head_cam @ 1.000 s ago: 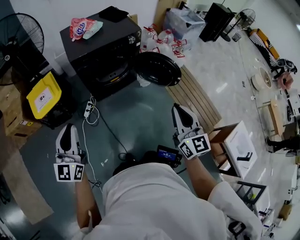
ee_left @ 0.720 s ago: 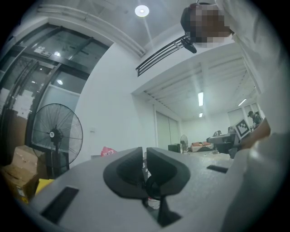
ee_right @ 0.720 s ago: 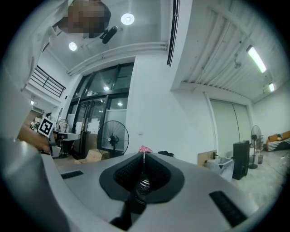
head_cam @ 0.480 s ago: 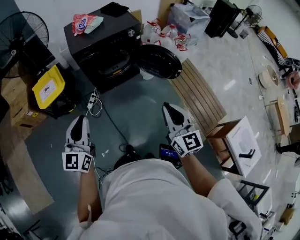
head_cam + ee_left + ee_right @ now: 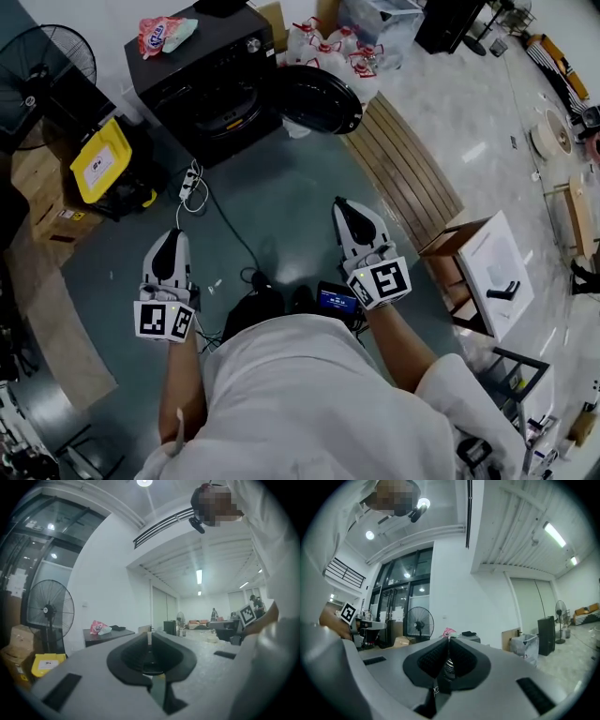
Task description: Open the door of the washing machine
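the washing machine (image 5: pixel 202 80) is standing at the far end of the dark floor (image 5: pixel 286 202), backing onto the white wall. its round door (image 5: pixel 319 98) is already hanging wide open. the door is swinging out to the picture's right, and its outer rim is coming close to the corner of the wooden slatted platform (image 5: pixel 403 173). the drum mouth is facing the person. a pink bag (image 5: pixel 161 36) is lying on the machine's top, near its left edge. white bags with red print (image 5: pixel 328 52) are crowding the corner behind the door.

the left claw (image 5: pixel 170 236) and the right claw (image 5: pixel 345 204) are both pointing level toward the machine. they are sitting well apart from it and from each other, one on each side of the person's body. each claw's jaws are pressing together with nothing between them.

between the claws and the machine a broad stretch of floor is lying open. a white power strip (image 5: pixel 190 183) and a black cable (image 5: pixel 230 239) are crossing its left part, trailing from near the machine's front corner toward the person. on the left, a yellow bin (image 5: pixel 98 161), cardboard boxes (image 5: pixel 37 178) and a standing fan (image 5: pixel 52 61) are hemming this lane. on the right, the platform's long edge is bounding it, and a white box in a wooden frame (image 5: pixel 487 272) is sitting near the right claw.
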Action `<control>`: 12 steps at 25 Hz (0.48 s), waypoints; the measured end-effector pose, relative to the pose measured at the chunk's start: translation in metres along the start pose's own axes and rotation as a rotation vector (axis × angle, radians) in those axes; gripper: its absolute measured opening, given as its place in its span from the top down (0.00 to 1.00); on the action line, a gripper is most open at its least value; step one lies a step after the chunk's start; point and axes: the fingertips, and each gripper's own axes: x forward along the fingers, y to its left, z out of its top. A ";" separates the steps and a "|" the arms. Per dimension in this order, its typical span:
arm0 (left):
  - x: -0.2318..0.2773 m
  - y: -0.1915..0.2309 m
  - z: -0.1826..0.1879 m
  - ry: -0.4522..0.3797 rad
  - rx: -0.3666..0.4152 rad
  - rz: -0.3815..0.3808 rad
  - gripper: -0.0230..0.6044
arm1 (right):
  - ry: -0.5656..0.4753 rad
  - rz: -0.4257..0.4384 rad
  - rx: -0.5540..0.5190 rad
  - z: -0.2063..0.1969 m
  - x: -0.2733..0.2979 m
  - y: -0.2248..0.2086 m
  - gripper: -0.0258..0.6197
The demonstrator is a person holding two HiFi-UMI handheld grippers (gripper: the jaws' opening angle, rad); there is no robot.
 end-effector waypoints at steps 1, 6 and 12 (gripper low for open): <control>-0.003 -0.002 -0.004 0.010 0.001 0.003 0.91 | 0.005 -0.004 0.007 -0.004 -0.003 0.001 0.90; -0.010 0.002 -0.007 0.043 -0.001 0.008 0.91 | 0.043 -0.012 0.020 -0.018 -0.004 0.011 0.90; -0.015 0.023 -0.017 0.049 -0.047 -0.011 0.91 | 0.063 -0.047 0.007 -0.013 0.006 0.024 0.90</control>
